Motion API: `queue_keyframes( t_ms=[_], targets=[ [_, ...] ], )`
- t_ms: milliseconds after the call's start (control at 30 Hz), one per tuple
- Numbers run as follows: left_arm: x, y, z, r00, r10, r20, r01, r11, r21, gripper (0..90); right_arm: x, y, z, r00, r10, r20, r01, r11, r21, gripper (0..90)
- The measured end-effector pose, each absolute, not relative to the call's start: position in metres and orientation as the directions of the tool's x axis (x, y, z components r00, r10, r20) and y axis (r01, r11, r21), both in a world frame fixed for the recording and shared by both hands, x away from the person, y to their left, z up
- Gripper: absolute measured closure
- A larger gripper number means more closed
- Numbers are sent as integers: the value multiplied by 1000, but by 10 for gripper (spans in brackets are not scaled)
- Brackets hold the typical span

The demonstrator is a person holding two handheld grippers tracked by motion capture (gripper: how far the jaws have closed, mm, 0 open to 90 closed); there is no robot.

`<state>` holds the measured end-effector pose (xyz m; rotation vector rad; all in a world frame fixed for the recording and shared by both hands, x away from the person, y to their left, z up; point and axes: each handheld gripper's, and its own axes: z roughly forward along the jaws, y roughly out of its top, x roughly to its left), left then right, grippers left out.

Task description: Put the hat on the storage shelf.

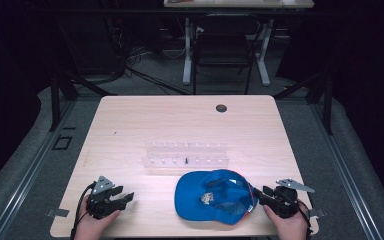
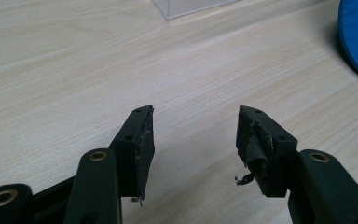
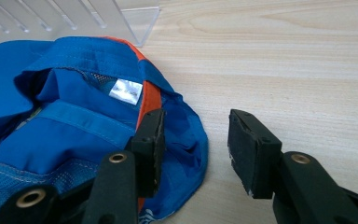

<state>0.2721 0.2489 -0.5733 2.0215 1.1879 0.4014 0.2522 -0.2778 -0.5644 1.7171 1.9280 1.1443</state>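
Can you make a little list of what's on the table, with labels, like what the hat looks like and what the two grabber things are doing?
table: light wood table, round dark hole near the far edge
hat: blue cap, lying inside-up, orange trim and a white label inside
clear thing: see-through plastic rack just behind the cap
left gripper: jaws open, holding nothing, apart from the cap
right gripper: jaws open, one jaw over the cap's edge, not gripping it
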Motion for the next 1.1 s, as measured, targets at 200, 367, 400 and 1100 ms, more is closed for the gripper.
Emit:
queue_keyframes(
  t_ms=[200, 367, 400, 1100],
  targets=[
    [269, 249, -572, 521, 848, -98, 618, -295, 729, 468, 251, -278, -565, -221, 937, 272, 704, -39, 709, 565],
    [269, 250, -571, 522, 846, -107, 617, -287, 732, 465, 252, -280, -566, -212, 930, 301, 720, -59, 691, 573],
    [270, 250, -572, 520, 847, -109, 621, -287, 729, 465, 253, -281, -567, -208, 929, 307, 722, -66, 689, 574],
    [266, 250, -571, 522, 845, -118, 623, -283, 729, 465, 283, -285, -529, -155, 959, 237, 895, 34, 445, 632]
  ],
)
